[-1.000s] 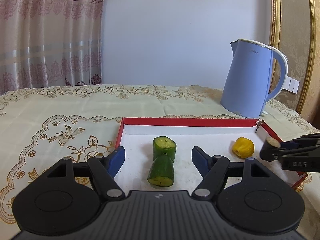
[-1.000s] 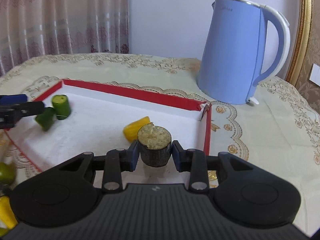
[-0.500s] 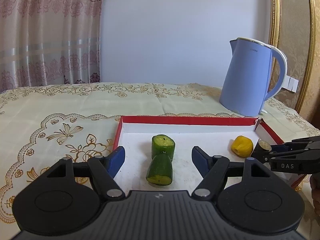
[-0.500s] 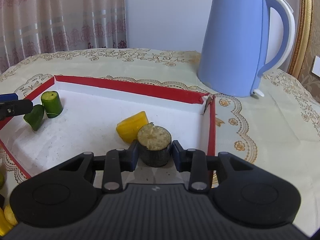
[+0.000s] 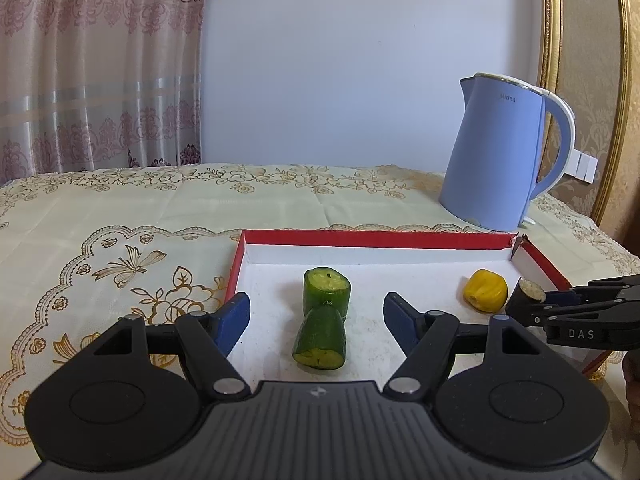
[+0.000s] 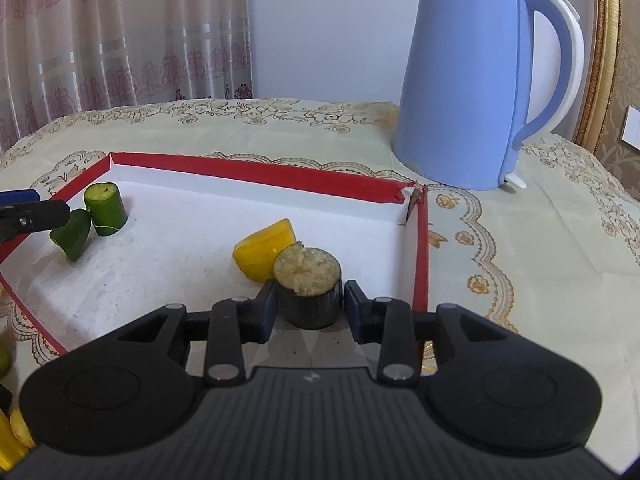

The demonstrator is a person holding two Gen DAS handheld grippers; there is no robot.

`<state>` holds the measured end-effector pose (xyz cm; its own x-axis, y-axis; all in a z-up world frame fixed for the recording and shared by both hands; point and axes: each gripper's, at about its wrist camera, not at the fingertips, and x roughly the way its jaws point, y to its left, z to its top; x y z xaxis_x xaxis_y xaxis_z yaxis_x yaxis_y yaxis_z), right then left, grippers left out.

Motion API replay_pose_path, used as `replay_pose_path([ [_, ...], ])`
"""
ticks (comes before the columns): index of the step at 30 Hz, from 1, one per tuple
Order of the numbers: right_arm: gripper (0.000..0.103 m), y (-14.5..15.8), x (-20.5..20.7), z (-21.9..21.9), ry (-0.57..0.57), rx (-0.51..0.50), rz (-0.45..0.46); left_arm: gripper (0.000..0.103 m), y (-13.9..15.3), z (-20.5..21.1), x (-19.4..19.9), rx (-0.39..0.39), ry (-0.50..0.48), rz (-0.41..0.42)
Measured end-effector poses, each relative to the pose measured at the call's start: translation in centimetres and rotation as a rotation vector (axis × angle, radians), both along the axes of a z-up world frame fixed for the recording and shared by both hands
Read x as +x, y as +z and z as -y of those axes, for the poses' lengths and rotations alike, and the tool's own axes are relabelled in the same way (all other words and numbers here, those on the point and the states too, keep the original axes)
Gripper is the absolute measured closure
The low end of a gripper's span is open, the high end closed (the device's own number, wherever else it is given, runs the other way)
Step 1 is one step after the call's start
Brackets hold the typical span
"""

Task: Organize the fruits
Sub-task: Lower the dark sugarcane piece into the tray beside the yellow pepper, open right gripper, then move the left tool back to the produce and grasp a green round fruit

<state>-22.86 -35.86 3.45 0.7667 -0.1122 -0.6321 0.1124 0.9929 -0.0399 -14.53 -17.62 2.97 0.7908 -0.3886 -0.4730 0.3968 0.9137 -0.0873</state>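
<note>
Left wrist view: left gripper [image 5: 316,316] spread wide and empty above the near edge of a red-rimmed white tray [image 5: 372,239], blue fingertips [image 5: 234,314] either side of two green cucumber pieces [image 5: 325,318] that touch each other, the rear one upright [image 5: 327,289], the front one lying with its cut face toward the camera. Farther right in the tray, a yellow piece [image 5: 485,290]; just beside it, a dark round chunk [image 5: 525,297] with a pale cut top, seen side-on between the fingers of the right gripper [image 5: 532,300]. Behind the tray, a blue kettle [image 5: 500,160] on a cream patterned tablecloth [image 5: 120,220], curtain [image 5: 96,64] at left. Right wrist view: right gripper [image 6: 310,304] with its jaws parted around the dark chunk [image 6: 308,284]; chunk upright on the tray floor near the right wall [image 6: 418,264], left pad close against it, a narrow slit visible at the right pad, so firm grip not certain from here. Yellow piece [image 6: 262,250] touching the chunk's far left side, a contact not clear from the left camera. Cucumber pieces [image 6: 92,220] in the far left corner, left gripper tip [image 6: 32,212] beside them. Only here: blurred green and yellow items [image 6: 10,420] outside the tray at the lower left edge, too indistinct to identify. Kettle [image 6: 480,80] beyond the tray's torn corner.
</note>
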Motion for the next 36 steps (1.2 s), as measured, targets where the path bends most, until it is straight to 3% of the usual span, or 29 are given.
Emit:
replay_pose_path([
  [3,0.053,0.2,-0.3,0.1,-0.006,0.003,0.014,0.030,0.0,0.0,0.0,0.001,0.001,0.000],
  [8,0.052,0.4,-0.8,0.0,-0.006,0.003,0.019,0.030,-0.1,0.0,0.0,0.004,0.001,0.000],
  [12,0.050,1.7,-2.8,-0.5,-0.005,-0.003,0.080,0.030,-0.1,-0.1,0.0,0.002,0.004,-0.002],
  [15,0.020,3.0,-6.2,-0.8,-0.035,-0.015,0.184,0.030,-0.1,0.0,0.0,0.004,0.003,-0.001],
  [16,0.013,3.3,-7.3,-1.0,-0.048,-0.027,0.219,0.030,-0.1,0.1,0.0,0.006,0.003,0.001],
  [18,0.010,3.5,-9.4,-1.3,-0.074,-0.066,0.271,0.030,-0.1,0.1,-0.1,0.008,0.005,0.003],
  [19,0.001,3.4,-10.4,-1.5,-0.097,-0.090,0.297,0.030,-0.1,0.1,-0.1,0.009,0.006,0.006],
  [23,0.000,2.4,-12.7,-1.1,-0.159,-0.151,0.329,0.030,-0.1,0.1,-0.3,0.015,0.015,0.025],
  [31,0.000,1.1,-13.8,1.3,-0.210,-0.006,0.299,0.029,1.1,-0.2,-2.1,0.070,0.039,0.075],
  [34,0.000,0.7,-13.6,1.7,-0.201,0.031,0.278,0.017,1.2,-1.2,-4.6,0.121,0.003,0.088],
  [36,0.000,0.7,-14.0,1.9,-0.199,0.056,0.292,0.017,0.8,-1.9,-6.5,0.172,-0.036,0.096],
])
